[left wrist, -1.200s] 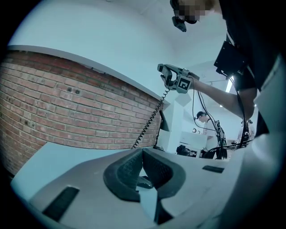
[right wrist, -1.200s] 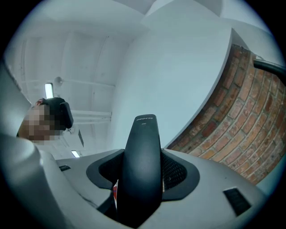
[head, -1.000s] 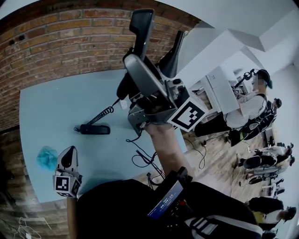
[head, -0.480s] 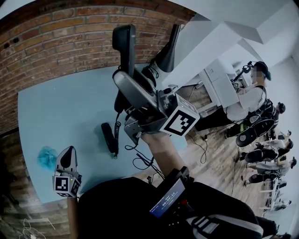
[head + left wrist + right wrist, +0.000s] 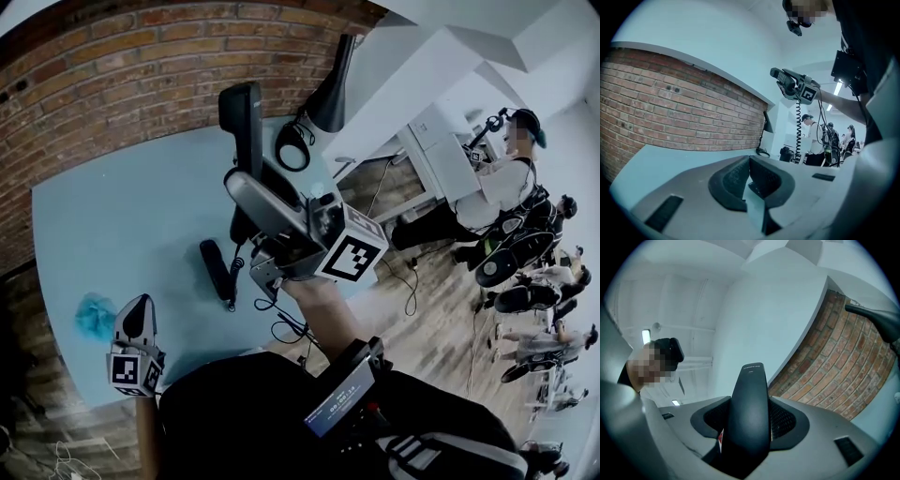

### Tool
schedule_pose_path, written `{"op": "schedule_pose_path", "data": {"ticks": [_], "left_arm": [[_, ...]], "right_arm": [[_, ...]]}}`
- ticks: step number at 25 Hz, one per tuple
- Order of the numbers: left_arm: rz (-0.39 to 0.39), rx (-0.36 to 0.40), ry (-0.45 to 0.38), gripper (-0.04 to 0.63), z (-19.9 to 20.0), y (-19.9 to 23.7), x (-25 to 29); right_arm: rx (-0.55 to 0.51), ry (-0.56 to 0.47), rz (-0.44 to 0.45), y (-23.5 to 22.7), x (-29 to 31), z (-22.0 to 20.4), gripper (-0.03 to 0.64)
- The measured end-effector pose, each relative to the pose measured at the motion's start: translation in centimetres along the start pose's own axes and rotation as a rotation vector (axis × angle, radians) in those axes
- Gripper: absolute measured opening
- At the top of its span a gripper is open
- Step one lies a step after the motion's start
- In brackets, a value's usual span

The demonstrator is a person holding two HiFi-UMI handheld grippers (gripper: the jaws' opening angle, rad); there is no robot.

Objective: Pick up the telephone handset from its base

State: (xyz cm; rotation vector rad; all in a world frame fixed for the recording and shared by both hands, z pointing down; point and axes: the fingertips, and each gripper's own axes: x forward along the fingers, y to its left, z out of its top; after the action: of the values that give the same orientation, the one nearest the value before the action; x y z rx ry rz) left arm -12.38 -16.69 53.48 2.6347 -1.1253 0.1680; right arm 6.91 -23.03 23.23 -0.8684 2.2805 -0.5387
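My right gripper (image 5: pixel 249 187) is raised over the blue table (image 5: pixel 112 225), shut on the black telephone handset (image 5: pixel 242 122), which stands upright between its pads (image 5: pixel 787 420). In the right gripper view the handset (image 5: pixel 751 399) fills the space between the jaws. A coiled cord (image 5: pixel 235 267) hangs from it down to the slim black base (image 5: pixel 215 270) lying on the table. My left gripper (image 5: pixel 138 305) is low at the table's near left edge, its jaws together with nothing in them. In the left gripper view the right gripper (image 5: pixel 790 84) and the cord (image 5: pixel 798 131) show high up.
A crumpled teal thing (image 5: pixel 94 315) lies on the table beside my left gripper. A black desk lamp (image 5: pixel 328 94) stands at the far right corner. A brick wall (image 5: pixel 112 75) runs behind the table. Cables (image 5: pixel 291 328) trail over the near edge. People sit at desks to the right.
The right gripper has come down and left with the handset. The base has turned from crosswise to lengthwise and sits further right on the table. The left gripper has stayed put.
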Motion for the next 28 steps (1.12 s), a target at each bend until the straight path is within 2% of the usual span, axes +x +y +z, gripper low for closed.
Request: {"op": "schedule_pose_path", "data": {"ticks": [14,23,28], "left_arm": [[-0.073,0.009,0.044,-0.002,-1.0,-2.3,1.9],[-0.101,0.018,0.05,-0.002,-0.7,-3.0,2.9],[-0.115,0.021,0.05,-0.002,-0.2,-3.4,3.7]], "right_arm": [[0.055,0.02,-0.044,-3.1,-3.6,-3.5,0.252],[0.132,0.04,-0.115,-5.5,-5.3,-6.4,0.252],[0.136,0.072,-0.15,-6.3,-6.3,-7.5,0.252]]}}
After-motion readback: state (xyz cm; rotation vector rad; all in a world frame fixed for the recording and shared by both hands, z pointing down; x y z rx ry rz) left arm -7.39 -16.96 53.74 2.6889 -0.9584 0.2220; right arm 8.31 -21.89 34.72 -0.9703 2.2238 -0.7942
